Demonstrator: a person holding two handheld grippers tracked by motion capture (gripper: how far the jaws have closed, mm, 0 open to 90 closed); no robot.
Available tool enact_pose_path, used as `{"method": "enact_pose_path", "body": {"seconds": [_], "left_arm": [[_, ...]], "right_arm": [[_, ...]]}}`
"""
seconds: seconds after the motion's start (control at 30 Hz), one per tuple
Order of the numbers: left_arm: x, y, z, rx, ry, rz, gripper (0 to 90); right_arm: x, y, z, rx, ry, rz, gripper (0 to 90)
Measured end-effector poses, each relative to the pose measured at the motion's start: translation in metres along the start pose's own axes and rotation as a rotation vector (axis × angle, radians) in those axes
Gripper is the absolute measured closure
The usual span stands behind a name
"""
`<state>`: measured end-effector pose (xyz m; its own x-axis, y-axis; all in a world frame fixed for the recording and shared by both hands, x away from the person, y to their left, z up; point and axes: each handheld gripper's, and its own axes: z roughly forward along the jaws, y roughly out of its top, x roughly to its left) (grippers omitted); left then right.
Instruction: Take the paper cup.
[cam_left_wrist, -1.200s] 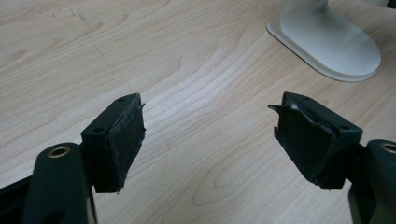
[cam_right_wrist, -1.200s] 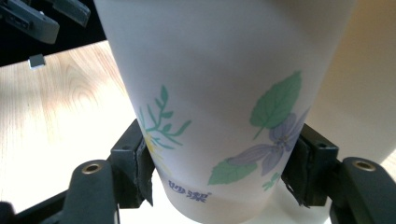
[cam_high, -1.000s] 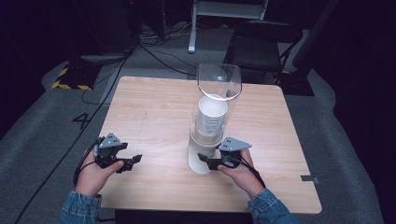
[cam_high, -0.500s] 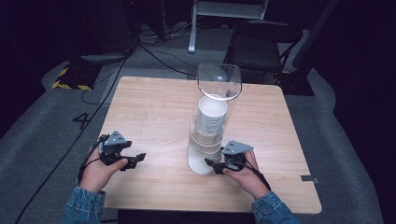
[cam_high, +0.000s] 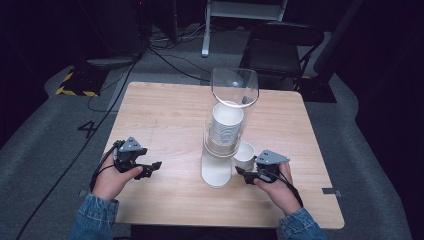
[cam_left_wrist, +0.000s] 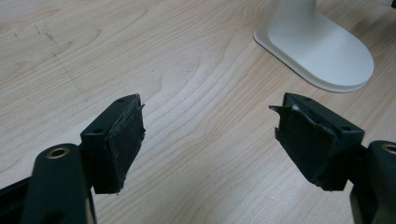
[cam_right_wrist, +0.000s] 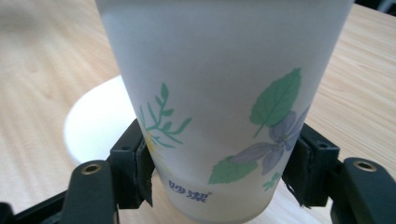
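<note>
Drawn clear of the dispenser (cam_high: 222, 150) since the earlier frames, a paper cup (cam_right_wrist: 224, 102) is now seen beside its base, clamped near the bottom between the jaws of the right gripper (cam_high: 246, 173). The cup is held upright, just above or on the desk (cam_high: 165, 110); which cannot be told. The left gripper (cam_left_wrist: 210, 140) is held with its jaws wide apart and nothing between them, over bare wood left of the dispenser's white base (cam_left_wrist: 317, 46).
</note>
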<state>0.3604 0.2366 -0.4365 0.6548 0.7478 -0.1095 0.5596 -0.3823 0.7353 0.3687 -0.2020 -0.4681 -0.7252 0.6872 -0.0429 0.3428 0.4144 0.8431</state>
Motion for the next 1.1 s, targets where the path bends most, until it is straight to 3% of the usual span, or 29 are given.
{"method": "enact_pose_path", "body": {"seconds": [0.23, 0.6, 0.67, 1.1], "left_arm": [[0.0, 0.001, 0.002, -0.006, -0.006, 0.001, 22.4], [0.002, -0.008, -0.004, 0.001, 0.015, -0.029, 22.5], [0.003, -0.01, -0.007, 0.0, 0.019, -0.032, 22.5], [0.007, -0.028, -0.024, 0.002, 0.062, -0.065, 22.9]], "right_arm": [[-0.015, 0.001, -0.014, -0.047, -0.048, 0.054, 34.6], [-0.045, 0.01, -0.03, -0.106, -0.107, 0.196, 34.5], [-0.054, 0.011, -0.033, -0.114, -0.142, 0.218, 34.5], [-0.093, 0.006, -0.028, -0.156, -0.272, 0.278, 33.9]]}}
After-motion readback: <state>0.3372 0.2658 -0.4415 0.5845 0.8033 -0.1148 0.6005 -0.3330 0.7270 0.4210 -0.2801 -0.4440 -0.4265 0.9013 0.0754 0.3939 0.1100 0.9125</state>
